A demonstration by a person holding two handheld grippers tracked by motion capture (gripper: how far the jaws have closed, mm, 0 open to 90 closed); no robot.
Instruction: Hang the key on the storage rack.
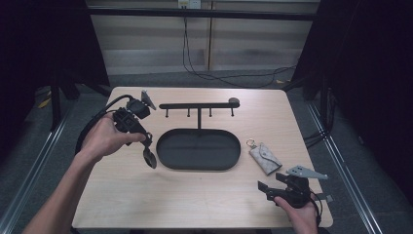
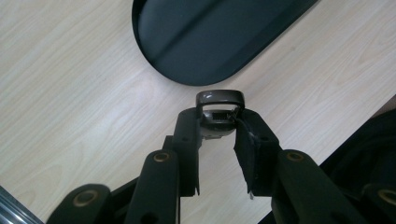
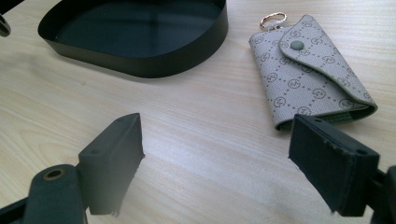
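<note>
1. Dark, glossy plastic with a brown-toned loop at one end: we identify the held object as a small key fob [image 2: 219,109]. We judge it light, rigid and somewhat slippery on its smooth shell.
2. We locate the key fob between the jaws of the left gripper [image 2: 219,140], above the wooden table [image 1: 195,195], just beside the left end of the black oval tray [image 1: 168,163]. In the high view it hangs below the jaws at that tray end [image 1: 150,157].
3. We note that the left gripper's jaws are pressed in on the fob's body, with the loop end projecting beyond the tips. The hold sits on the narrow body; we judge a grip across the flat faces to be the most secure, since the rounded edges could slide out.
4. We observe a black hook rack [image 1: 198,105] rising behind the tray; the fob's loop is the likely hanging point, so we keep it free of the jaws.
5. We find the right gripper [image 1: 272,191] low at the near right of the table, its jaws spread wide and holding nothing.
6. We see a patterned fabric key pouch [image 3: 310,70] lying flat ahead of those jaws, apart from them. We judge it soft and light, best taken across its thickness at a long edge.
</note>
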